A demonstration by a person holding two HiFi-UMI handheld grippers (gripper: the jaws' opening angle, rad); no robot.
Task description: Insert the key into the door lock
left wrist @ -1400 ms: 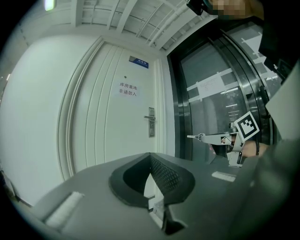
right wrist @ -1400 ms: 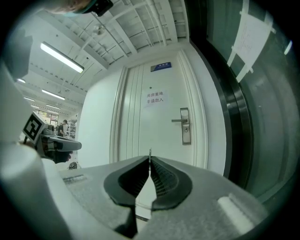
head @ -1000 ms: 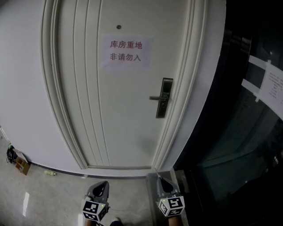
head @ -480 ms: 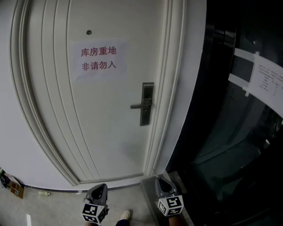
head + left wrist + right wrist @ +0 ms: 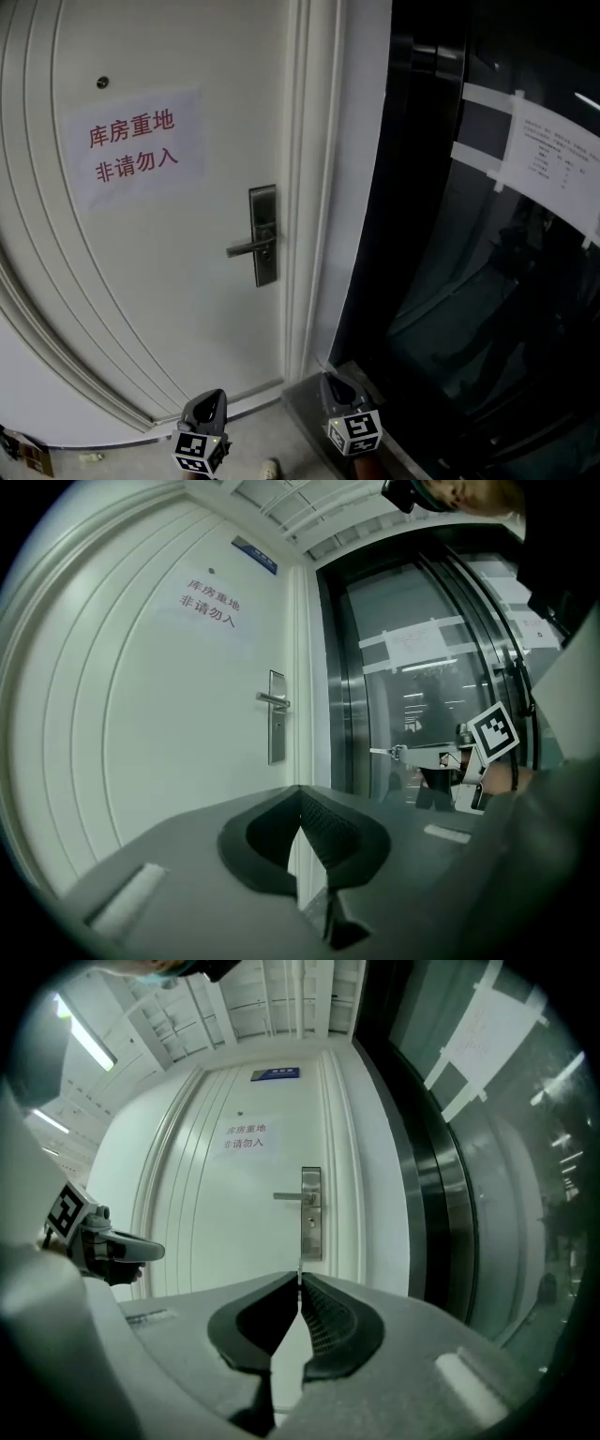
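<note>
The key (image 5: 299, 1267) is pinched in your right gripper (image 5: 299, 1283), jaws clamped on it. Only a thin sliver of blade pokes past the tips, running along the gripper's own line toward the door (image 5: 169, 281). The lock (image 5: 311, 1213) sits almost dead ahead in the right gripper view, a touch above and right of the key tip. The keyhole (image 5: 310, 1222) is just under the handle (image 5: 289, 1196) on the same plate. You're well apart from it yet, with nothing between blade and plate. In the head view the lock lies up and to the left of that gripper, so I'd say this calls for a carry forward and a lift, with the blade turned to match the slot. Your left gripper (image 5: 300, 794) has its jaws together on nothing, low on the left, and has no part here. Mind the handle: its lever juts out leftward right above the keyhole, and the door frame (image 5: 314, 187) runs just right of the plate. Beyond that is dark glass (image 5: 469, 309) with a taped notice (image 5: 553, 169). A sign (image 5: 131, 145) in red characters hangs on the door, up and left of the lock.
</note>
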